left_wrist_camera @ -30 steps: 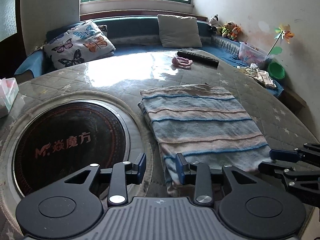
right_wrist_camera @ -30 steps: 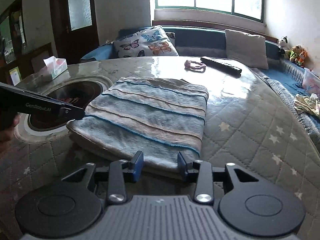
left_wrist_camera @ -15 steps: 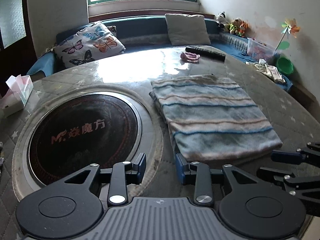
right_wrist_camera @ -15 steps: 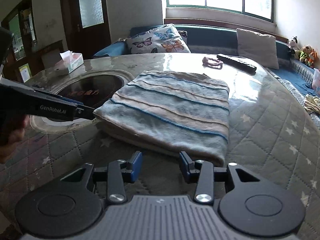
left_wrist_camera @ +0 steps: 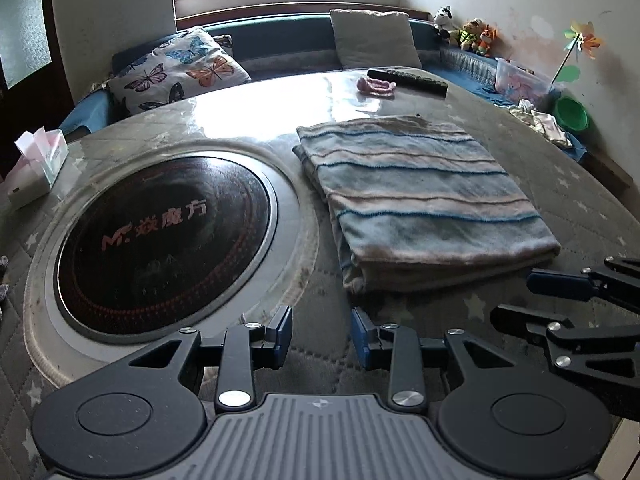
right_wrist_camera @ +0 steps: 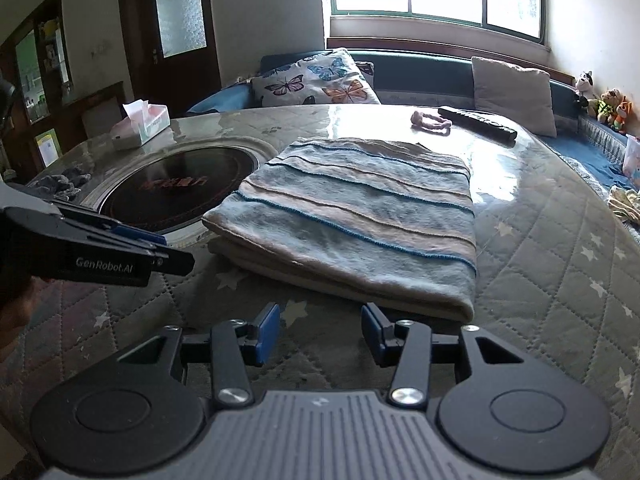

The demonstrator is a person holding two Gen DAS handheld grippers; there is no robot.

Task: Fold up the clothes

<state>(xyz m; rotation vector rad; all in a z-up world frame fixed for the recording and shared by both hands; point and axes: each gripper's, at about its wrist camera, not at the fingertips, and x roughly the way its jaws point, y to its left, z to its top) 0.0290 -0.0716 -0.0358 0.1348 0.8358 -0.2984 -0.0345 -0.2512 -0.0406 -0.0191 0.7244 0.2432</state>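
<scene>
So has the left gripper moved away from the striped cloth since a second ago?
Yes. The left gripper has backed off: its fingertips overlapped the folded striped cloth a second ago, and now bare quilted table shows between them. Its jaws are open and empty.

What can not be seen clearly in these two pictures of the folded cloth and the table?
- Folded striped cloth: its inner layers and underside, hidden by its own top layer in both views.
- Table: its near edge, covered by the left gripper body in the left wrist view.
- Right gripper: cut off by the right edge there; its fingers are opening, nothing between them.
- Plush toys: too small to identify.
</scene>
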